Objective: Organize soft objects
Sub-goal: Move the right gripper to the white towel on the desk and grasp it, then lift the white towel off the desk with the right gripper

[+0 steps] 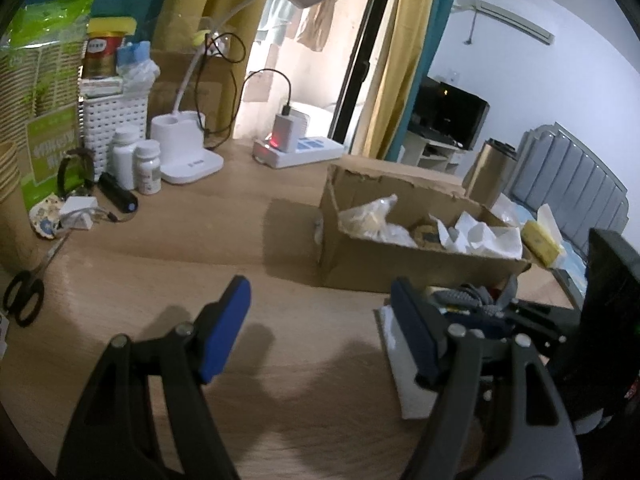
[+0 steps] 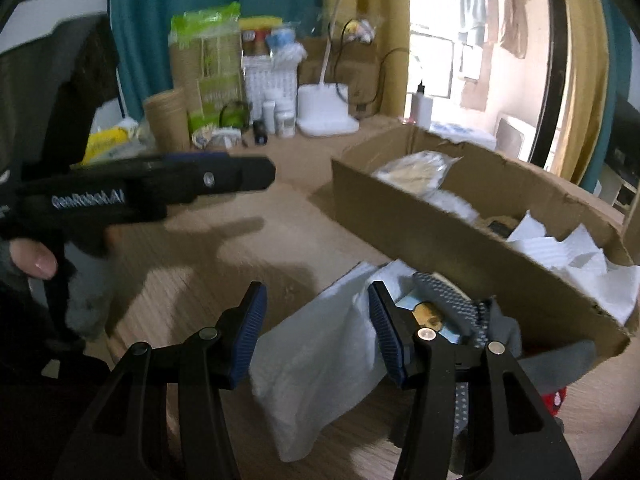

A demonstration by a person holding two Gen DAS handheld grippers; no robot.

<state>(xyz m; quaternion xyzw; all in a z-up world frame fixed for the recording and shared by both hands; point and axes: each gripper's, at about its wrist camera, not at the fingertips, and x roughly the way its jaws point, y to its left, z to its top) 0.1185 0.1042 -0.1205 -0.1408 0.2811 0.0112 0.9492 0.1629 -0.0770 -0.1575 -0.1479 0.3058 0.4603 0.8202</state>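
Observation:
An open cardboard box [image 1: 404, 256] [image 2: 472, 240] stands on the wooden desk, holding a plastic-wrapped bundle [image 1: 372, 218] [image 2: 416, 170] and crumpled white paper [image 1: 480, 236] [image 2: 576, 264]. In front of it lie a white foam sheet [image 2: 316, 364] [image 1: 404, 376] and a grey dotted sock [image 2: 460, 312] [image 1: 472, 300]. My right gripper [image 2: 316, 332] is open, its jaws straddling the foam sheet's upper edge. My left gripper [image 1: 320, 328] is open and empty above bare desk, left of the foam sheet; it also shows in the right wrist view [image 2: 240, 176].
Desk clutter at the back left: pill bottles [image 1: 136, 164], white lamp base [image 1: 188, 152], power strip [image 1: 296, 148], paper cups [image 1: 36, 80], white basket [image 1: 114, 124]. Scissors [image 1: 26, 292] lie at the left edge. A thermos [image 1: 488, 172] and yellow tissue pack [image 1: 542, 242] sit behind the box.

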